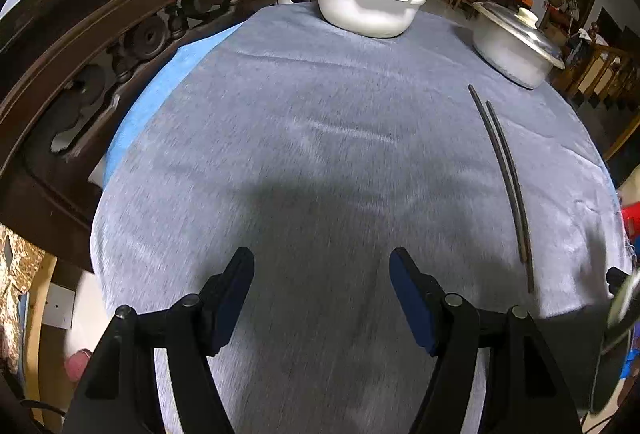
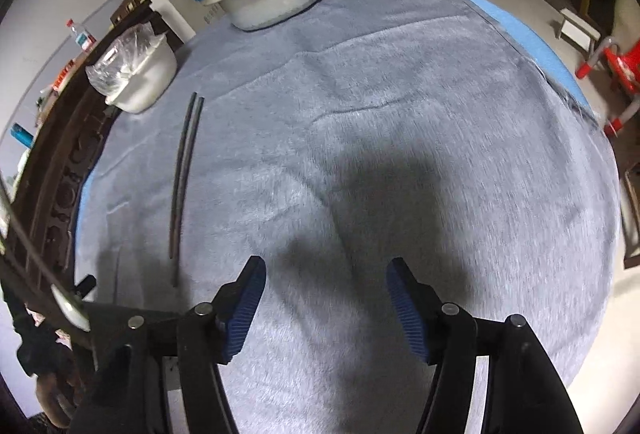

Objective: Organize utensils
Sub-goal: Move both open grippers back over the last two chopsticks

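Two dark chopsticks [image 1: 505, 173] lie side by side on the grey cloth [image 1: 320, 105], pointing away from me. In the left wrist view they are to the right of my left gripper [image 1: 322, 274], which hovers open over bare cloth with nothing between its blue pads. In the right wrist view the same chopsticks [image 2: 183, 177] lie to the left of my right gripper [image 2: 326, 274]. It also stands open over bare cloth [image 2: 400, 113] with nothing between its fingers. Neither gripper touches the chopsticks.
A white bowl [image 1: 364, 13] with a clear plastic bag in it and a metal pot with a lid [image 1: 516, 45] stand at the far edge of the table. A carved dark wooden rail [image 1: 80, 33] runs along the left side. A red stool [image 2: 618, 65] stands on the floor to the right.
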Demonstrator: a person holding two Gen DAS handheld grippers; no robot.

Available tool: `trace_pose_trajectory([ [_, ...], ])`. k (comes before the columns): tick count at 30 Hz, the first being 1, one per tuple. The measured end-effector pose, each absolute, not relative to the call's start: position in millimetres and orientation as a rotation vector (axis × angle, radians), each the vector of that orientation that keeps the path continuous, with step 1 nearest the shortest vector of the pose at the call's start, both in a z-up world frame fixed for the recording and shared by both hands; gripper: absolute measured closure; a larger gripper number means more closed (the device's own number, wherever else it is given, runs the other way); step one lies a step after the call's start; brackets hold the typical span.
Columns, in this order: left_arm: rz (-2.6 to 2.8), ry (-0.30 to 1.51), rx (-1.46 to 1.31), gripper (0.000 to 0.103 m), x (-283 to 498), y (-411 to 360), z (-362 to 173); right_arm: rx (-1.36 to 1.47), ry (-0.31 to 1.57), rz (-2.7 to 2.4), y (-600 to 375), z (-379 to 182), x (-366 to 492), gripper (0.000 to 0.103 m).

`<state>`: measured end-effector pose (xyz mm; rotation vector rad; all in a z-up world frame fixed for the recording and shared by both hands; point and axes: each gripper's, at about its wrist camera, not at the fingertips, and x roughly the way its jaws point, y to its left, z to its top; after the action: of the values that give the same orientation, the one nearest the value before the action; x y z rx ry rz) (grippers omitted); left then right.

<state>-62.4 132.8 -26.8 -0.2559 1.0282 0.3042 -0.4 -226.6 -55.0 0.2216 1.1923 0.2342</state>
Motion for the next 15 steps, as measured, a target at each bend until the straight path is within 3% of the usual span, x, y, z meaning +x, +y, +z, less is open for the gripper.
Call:
trace_pose_trajectory([
  [15, 0.306, 1.058, -0.231, 0.032, -2.2, 132.2, -45.8, 0.044, 1.303, 0.468, -123.7, -57.5, 115.9, 0.039],
])
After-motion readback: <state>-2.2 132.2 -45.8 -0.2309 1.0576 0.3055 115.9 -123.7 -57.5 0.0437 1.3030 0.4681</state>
